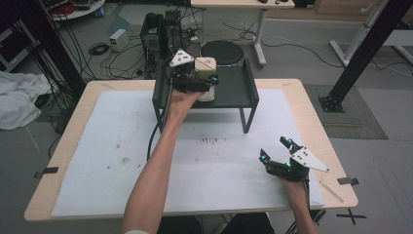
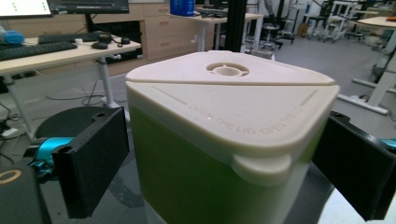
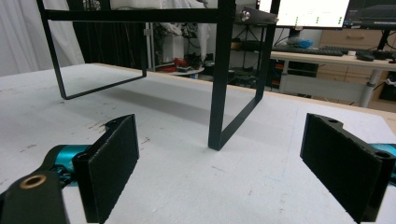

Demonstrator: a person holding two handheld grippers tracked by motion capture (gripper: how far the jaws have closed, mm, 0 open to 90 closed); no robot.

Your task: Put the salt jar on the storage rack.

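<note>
Left claw point(image 1: 202, 80) first: we have it up at the black shelf rack point(image 1: 251, 87), its jaws standing on either side of the green container point(image 2: 205, 177) with the cream lid point(image 2: 233, 98). In the left gripper view both black pads point(image 2: 93, 163) sit just beside the container walls; whether they press or merely flank them we cannot tell. The container stands on the rack's top tray, toward its left end, near the front edge.

We judge the step in hand to be either the grasp or the release of this container on the rack (the pictures fit both). If it is a lift, the next move calls for a firm squeeze low on the walls, then a straight rise clear of the tray's raised sides.

Our right claw point(image 1: 277, 151) rests on the bench point(image 1: 107, 141) well to the right of and in front of the rack, jaws spread wide, nothing between them. The rack's near leg point(image 3: 219, 84) stands ahead of it. The tray's side walls are the main thing in the way.
</note>
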